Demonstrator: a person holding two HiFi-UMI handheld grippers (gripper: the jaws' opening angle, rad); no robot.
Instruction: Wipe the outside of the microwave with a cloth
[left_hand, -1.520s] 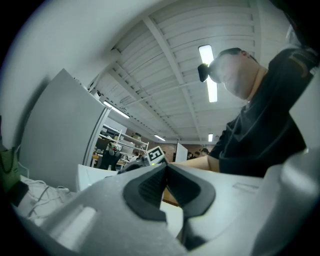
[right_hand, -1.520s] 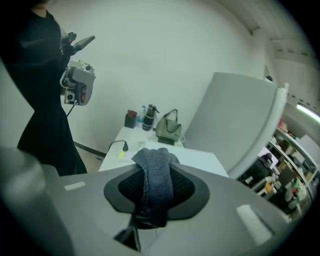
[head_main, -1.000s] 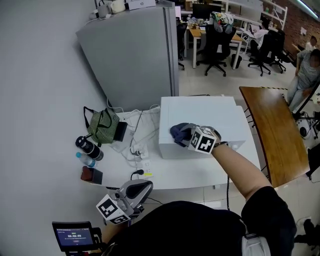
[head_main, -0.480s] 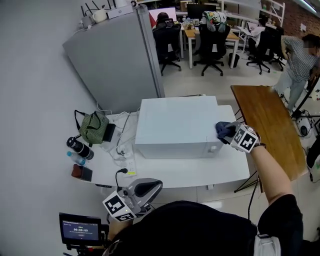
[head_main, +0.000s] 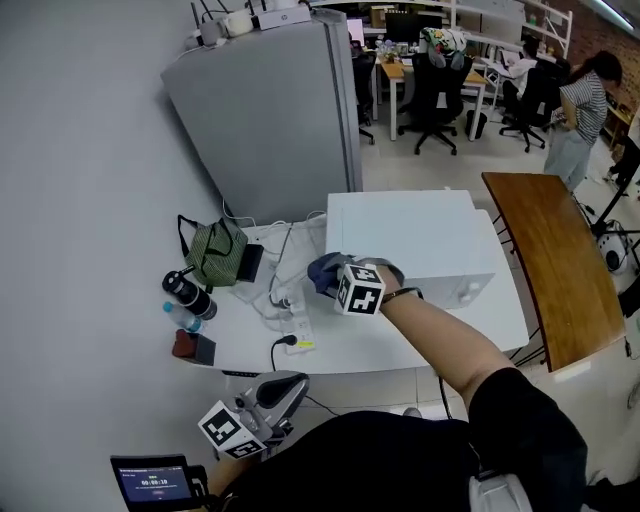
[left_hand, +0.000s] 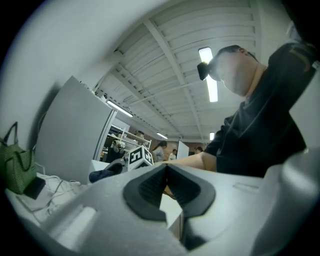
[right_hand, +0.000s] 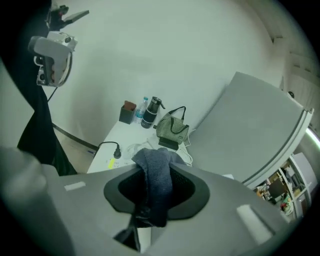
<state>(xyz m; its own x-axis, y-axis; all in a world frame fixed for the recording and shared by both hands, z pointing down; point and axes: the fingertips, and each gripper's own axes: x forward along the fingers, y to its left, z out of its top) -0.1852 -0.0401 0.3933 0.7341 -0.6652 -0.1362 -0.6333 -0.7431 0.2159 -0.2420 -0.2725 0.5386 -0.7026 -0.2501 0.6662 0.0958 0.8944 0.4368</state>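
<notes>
The white microwave stands on the white table in the head view. My right gripper is shut on a dark blue cloth, held at the microwave's front left corner. In the right gripper view the cloth hangs pinched between the jaws. My left gripper hangs low near my body below the table's front edge; its jaws meet in the left gripper view with nothing between them.
A green bag, a dark bottle, a small red-brown box and a power strip with cables lie left of the microwave. A grey panel stands behind. A wooden table is at the right, with a person beyond.
My right gripper has carried the cloth from the microwave's right front corner back across its front to the left corner. The left gripper has stayed low.
</notes>
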